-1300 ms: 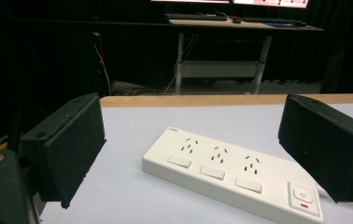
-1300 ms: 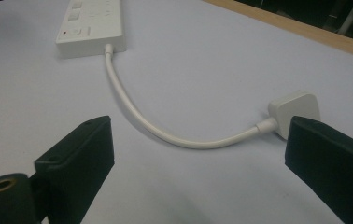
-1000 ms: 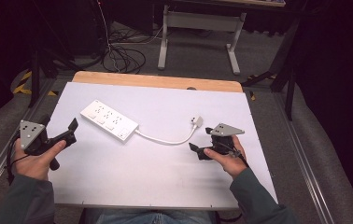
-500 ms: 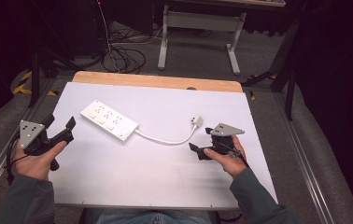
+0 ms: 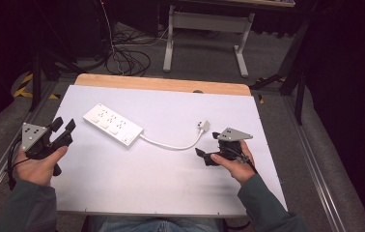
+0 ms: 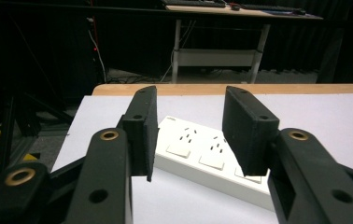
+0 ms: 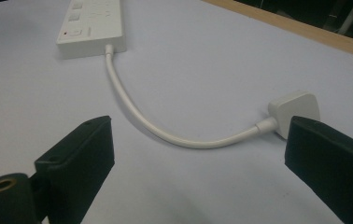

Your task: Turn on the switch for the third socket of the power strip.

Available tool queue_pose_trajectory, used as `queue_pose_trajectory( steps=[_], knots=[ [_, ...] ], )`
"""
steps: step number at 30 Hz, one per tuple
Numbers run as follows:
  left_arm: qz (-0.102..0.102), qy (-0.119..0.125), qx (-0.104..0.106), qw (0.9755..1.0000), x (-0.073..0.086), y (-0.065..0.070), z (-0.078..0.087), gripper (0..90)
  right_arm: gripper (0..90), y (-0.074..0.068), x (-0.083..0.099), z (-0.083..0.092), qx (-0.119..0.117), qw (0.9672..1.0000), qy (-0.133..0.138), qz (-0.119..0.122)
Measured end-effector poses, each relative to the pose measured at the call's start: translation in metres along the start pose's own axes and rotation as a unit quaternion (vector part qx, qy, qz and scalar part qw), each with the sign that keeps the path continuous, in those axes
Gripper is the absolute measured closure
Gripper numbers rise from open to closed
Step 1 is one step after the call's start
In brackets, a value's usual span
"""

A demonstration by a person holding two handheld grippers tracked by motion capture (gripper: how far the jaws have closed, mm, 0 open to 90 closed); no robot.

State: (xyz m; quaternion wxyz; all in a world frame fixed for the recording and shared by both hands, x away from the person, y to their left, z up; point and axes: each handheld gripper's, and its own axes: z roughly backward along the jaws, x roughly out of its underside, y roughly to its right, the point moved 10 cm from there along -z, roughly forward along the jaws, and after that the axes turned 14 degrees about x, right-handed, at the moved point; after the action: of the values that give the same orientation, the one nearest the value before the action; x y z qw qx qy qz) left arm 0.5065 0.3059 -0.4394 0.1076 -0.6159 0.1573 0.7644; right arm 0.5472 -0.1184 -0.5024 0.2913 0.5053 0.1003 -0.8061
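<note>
Trouble comes if your right tool [image 5: 208, 149], jaws wide and empty near the plug [image 7: 294, 110], snags the cable [image 7: 165, 133], while your left tool [image 5: 62, 126], just narrowing on nothing, hovers short of the power strip [image 5: 113, 125].

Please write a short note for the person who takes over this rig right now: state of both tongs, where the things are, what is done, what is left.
Left tongs: empty, jaws have just been closing, part open, by the table's left edge and aimed at the power strip.
Right tongs: wide open, empty, just short of the plug.
Power strip, its cable and plug lie flat on the white table, untouched.
Done: nothing gripped yet.
Left: probably grasp the plug and the strip.
</note>
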Motion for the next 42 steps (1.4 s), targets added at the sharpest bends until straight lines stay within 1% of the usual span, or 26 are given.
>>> queue_pose_trajectory(
  steps=[5, 13, 14, 18, 20, 24, 29, 32, 33, 34, 35, 37, 39, 42],
  knots=[
    [-0.005, -0.002, 0.005, 1.0000, 0.0000, -0.0001, -0.0008, 62.1, 8.9, 0.0003, 0.0002, 0.0000, 0.001, 1.0000, -0.001, 0.000],
    [-0.002, -0.006, 0.003, 1.0000, 0.0015, -0.0006, -0.0013, 70.7, 8.9, 0.0002, 0.0003, 0.0002, 0.000, 1.0000, -0.001, 0.000],
    [-0.007, -0.010, 0.002, 0.9999, 0.0021, -0.0015, -0.0014, 72.3, 8.9, 0.0000, 0.0002, 0.0002, 0.000, 1.0000, -0.001, 0.000],
    [-0.004, -0.014, 0.001, 0.9999, 0.0035, -0.0022, -0.0012, 76.5, 8.9, -0.0002, 0.0004, 0.0000, -0.001, 1.0000, -0.001, 0.000],
    [-0.006, -0.018, 0.003, 0.9998, 0.0043, -0.0021, -0.0014, 76.6, 8.9, -0.0004, 0.0004, -0.0001, -0.001, 1.0000, -0.001, 0.001],
    [-0.007, -0.019, 0.003, 0.9998, 0.0042, -0.0019, -0.0015, 77.7, 8.9, -0.0001, 0.0005, 0.0001, 0.000, 1.0000, -0.002, 0.000],
    [-0.003, -0.013, 0.002, 0.9999, 0.0032, -0.0025, -0.0009, 82.7, 8.9, -0.0007, 0.0004, 0.0001, -0.002, 1.0000, -0.001, 0.001],
    [0.001, -0.013, 0.006, 0.9999, 0.0036, -0.0023, -0.0017, 84.9, 9.0, -0.0006, 0.0006, -0.0002, -0.002, 1.0000, -0.002, 0.001],
    [-0.003, -0.015, 0.008, 0.9999, 0.0036, -0.0022, -0.0021, 85.9, 9.0, -0.0004, 0.0006, -0.0002, -0.002, 1.0000, -0.002, 0.001],
    [-0.003, -0.015, 0.008, 0.9999, 0.0036, -0.0022, -0.0021, 87.0, 9.0, -0.0004, 0.0006, -0.0002, -0.001, 1.0000, -0.002, 0.001],
    [-0.001, -0.015, 0.012, 0.9998, 0.0034, -0.0007, -0.0029, 87.8, 9.0, -0.0004, 0.0006, -0.0002, -0.001, 1.0000, -0.002, 0.000],
    [-0.006, -0.014, 0.015, 0.9998, 0.0022, 0.0001, -0.0033, 89.5, 9.0, -0.0005, 0.0008, -0.0003, -0.002, 1.0000, -0.002, 0.001],
    [-0.008, -0.015, 0.018, 0.9997, 0.0014, 0.0004, -0.0035, 89.9, 9.0, -0.0008, 0.0008, -0.0004, -0.002, 1.0000, -0.003, 0.001],
    [-0.006, -0.020, 0.021, 0.9996, 0.0026, 0.0008, -0.0048, 90.0, 9.0, -0.0010, 0.0010, -0.0004, -0.003, 1.0000, -0.003, 0.002]
  ],
)
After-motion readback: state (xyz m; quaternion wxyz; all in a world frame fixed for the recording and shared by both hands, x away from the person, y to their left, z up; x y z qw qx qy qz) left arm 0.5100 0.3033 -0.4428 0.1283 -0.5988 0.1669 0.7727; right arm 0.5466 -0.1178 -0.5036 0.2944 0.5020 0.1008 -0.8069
